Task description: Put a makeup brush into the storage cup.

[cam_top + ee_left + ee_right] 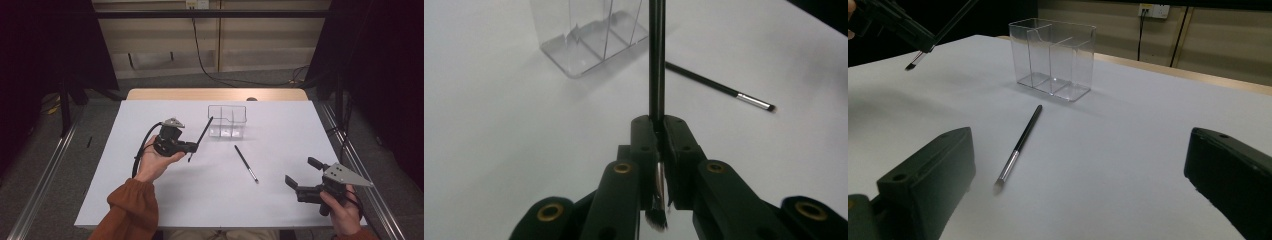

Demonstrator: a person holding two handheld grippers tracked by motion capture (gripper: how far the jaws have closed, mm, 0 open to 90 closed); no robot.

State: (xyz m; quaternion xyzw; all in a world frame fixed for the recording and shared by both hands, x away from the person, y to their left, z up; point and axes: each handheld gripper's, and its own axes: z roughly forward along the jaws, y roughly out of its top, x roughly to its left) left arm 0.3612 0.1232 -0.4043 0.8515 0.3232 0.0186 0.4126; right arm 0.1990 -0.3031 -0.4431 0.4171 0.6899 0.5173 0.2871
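Observation:
My left gripper (193, 147) is shut on a thin black makeup brush (202, 136), gripped near its silver ferrule, the long handle slanting up toward the clear holder. Between the closed jaws the brush (656, 75) runs straight up, bristle end at the bottom. A clear plastic holder (228, 120) with several compartments stands at the table's far middle; I also see this holder (1054, 60) empty. A second black brush (246, 163) lies flat on the white table between the two hands. My right gripper (303, 173) rests open at the near right, nothing between its jaws.
White sheet (125, 165) covers the table, with a wooden edge (215, 94) at the far side. Metal rails run along both sides. Dark curtains and cables stand behind the table.

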